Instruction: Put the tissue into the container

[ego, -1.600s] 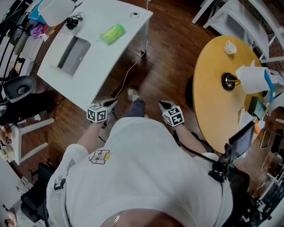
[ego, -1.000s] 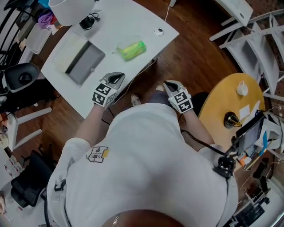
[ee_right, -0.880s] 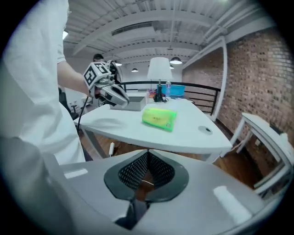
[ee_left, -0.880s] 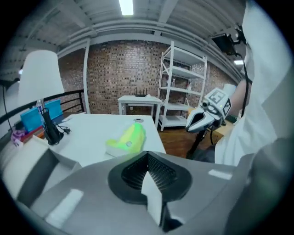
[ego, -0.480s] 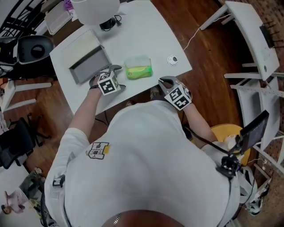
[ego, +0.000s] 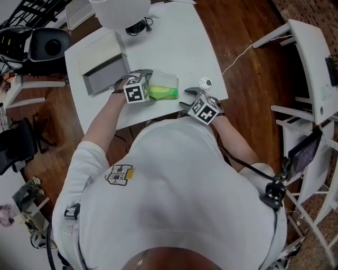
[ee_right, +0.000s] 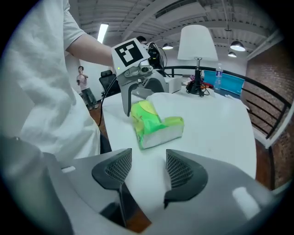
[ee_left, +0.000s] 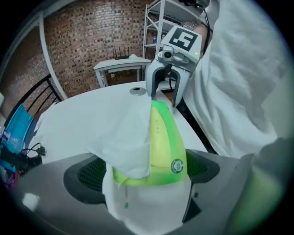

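A green tissue pack (ego: 163, 89) lies on the white table (ego: 174, 42), and a white tissue (ee_left: 124, 137) sticks out of its top. My left gripper (ego: 143, 79) is at the pack's left end. Its jaws are opening wide, with the pack (ee_left: 161, 147) between the pads (ee_left: 87, 176). My right gripper (ego: 187, 101) hovers at the table's near edge, to the right of the pack. Its jaws are opening with nothing between them, and the pack (ee_right: 156, 126) lies a little ahead. The grey open container (ego: 103, 68) sits on the table to the left of the pack.
A white lamp (ego: 119, 10) with a black cable stands at the table's far side. A small round object (ego: 206, 83) lies near the right corner. Wooden floor, a black chair (ego: 45, 45) and a white desk (ego: 311, 58) surround the table.
The person has turned from the round yellow table to the white one. Both grippers moved forward over its edge to the tissue pack, and both opened from shut.
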`<action>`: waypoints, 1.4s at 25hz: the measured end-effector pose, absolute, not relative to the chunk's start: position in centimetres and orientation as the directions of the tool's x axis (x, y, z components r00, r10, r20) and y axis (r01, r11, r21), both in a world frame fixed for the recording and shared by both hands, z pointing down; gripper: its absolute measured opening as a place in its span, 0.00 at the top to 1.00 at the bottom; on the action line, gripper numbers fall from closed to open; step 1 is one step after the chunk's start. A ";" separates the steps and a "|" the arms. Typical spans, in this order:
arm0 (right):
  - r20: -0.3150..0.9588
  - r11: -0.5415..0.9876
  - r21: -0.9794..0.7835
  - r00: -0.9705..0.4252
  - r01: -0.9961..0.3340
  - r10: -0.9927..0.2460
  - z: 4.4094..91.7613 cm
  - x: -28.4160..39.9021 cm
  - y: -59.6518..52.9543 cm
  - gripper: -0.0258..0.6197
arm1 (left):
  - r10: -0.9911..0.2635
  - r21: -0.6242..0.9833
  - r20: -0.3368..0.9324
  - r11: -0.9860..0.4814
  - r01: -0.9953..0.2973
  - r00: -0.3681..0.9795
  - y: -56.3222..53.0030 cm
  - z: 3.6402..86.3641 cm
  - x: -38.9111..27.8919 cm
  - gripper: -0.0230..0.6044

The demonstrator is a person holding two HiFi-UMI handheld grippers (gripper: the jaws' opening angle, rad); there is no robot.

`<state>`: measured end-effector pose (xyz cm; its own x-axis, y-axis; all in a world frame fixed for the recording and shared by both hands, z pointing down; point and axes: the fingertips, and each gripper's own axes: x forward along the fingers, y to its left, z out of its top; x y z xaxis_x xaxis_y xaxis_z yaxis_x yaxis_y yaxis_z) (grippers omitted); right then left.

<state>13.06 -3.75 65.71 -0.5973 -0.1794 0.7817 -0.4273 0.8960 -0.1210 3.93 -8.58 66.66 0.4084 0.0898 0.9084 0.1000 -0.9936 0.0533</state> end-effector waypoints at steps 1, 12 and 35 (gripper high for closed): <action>0.782 0.905 -0.126 -0.602 -0.406 -0.162 65.8 12.8 -3.9 0.60 | 0.107 0.066 0.909 -0.991 0.115 0.403 -8.4 66.8 4.4 0.14; 0.764 0.933 -0.121 -0.632 -0.338 -0.130 65.8 13.5 -4.1 0.70 | 0.023 0.001 0.911 -0.998 0.055 0.411 -8.3 66.7 5.5 0.42; 0.675 0.982 -0.011 -0.726 -0.188 -0.132 59.8 -1.5 -4.0 0.82 | -0.353 -0.238 0.853 -0.919 -0.315 0.384 -10.7 55.3 -13.5 0.43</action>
<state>-1.54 -3.95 59.81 -0.7262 -0.1316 0.6747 -0.1880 0.9821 -0.0108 -13.50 -10.68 55.27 0.3844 -0.3528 0.8531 -0.3151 -0.9187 -0.2380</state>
